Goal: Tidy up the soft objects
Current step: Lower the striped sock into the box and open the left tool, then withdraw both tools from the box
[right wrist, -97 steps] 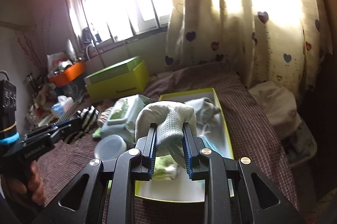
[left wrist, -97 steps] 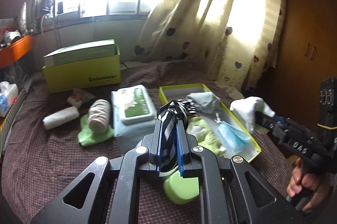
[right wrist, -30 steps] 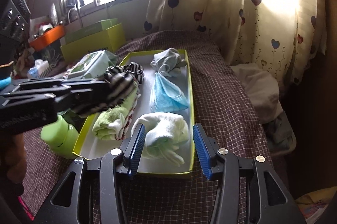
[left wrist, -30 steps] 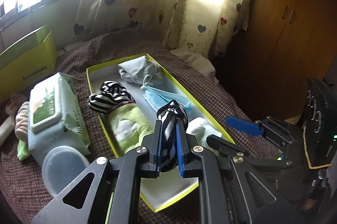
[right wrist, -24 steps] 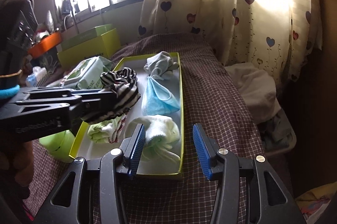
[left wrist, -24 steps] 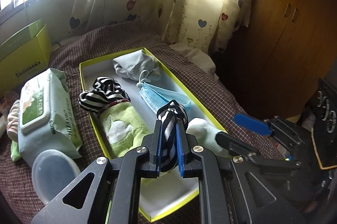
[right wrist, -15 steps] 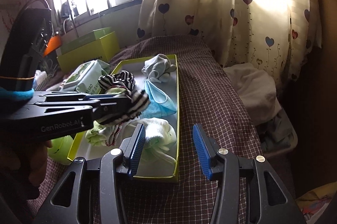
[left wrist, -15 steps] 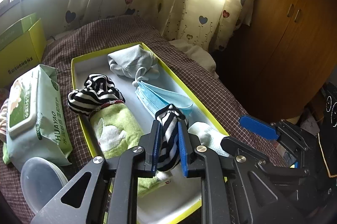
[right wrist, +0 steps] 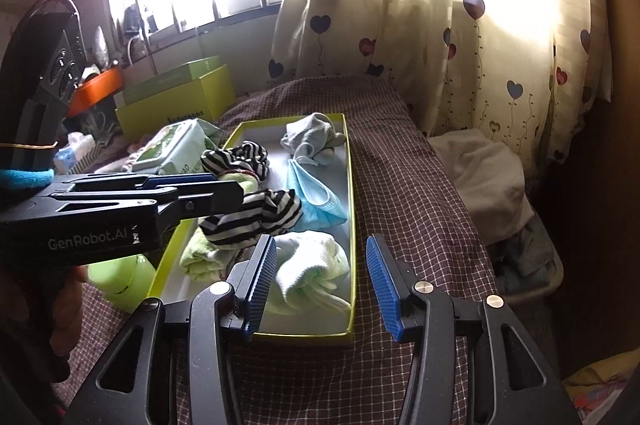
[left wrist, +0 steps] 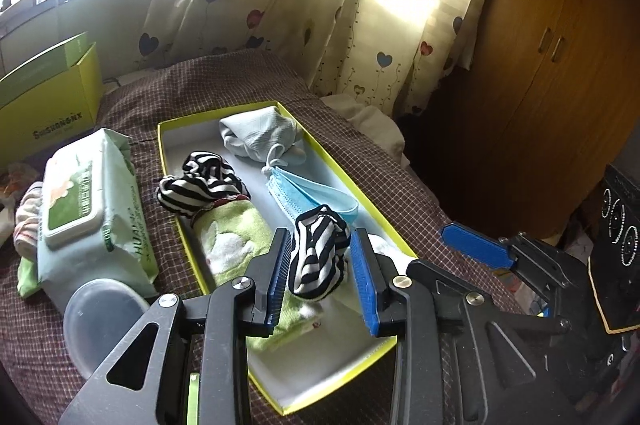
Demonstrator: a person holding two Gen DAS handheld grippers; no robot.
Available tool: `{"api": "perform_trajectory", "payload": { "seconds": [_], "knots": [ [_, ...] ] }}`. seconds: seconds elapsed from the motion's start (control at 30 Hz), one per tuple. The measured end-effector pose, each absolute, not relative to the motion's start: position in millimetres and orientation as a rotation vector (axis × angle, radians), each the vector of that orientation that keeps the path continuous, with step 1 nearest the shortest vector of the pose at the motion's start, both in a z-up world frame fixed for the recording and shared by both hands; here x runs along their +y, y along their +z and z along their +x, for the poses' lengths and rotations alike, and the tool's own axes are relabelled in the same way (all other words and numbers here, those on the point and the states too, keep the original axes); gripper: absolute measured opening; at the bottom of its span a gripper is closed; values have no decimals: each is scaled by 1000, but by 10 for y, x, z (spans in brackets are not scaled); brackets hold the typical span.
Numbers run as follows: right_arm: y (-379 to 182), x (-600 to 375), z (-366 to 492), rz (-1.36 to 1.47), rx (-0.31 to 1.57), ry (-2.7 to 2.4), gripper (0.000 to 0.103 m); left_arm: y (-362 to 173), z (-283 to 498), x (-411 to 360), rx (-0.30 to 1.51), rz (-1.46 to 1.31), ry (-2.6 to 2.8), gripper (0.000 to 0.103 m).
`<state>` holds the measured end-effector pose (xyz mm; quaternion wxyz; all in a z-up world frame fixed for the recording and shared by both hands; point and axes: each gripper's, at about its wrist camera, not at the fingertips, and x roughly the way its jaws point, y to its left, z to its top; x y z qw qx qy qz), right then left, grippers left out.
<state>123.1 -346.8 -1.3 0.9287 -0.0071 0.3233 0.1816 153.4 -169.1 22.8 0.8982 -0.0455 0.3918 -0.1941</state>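
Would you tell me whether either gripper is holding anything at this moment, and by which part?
Nothing is firmly held. The left gripper has just been opening; the striped sock sits loose between its jaws above the tray. The right gripper is open and empty.

Tray (left wrist: 344,181) near corner bare – open approach; wipes pack (left wrist: 92,209) and lidded tub (left wrist: 102,321) crowd its 9 o'clock side.
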Motion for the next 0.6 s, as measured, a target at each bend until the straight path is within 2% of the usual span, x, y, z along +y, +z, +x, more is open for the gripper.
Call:
{"api": "perform_trajectory", "payload": {
  "seconds": [0.6],
  "knots": [
    [244,-3397,999,-5,631,349,46,410,1049,-1247,741,-112,-366,32]
  ]
}}
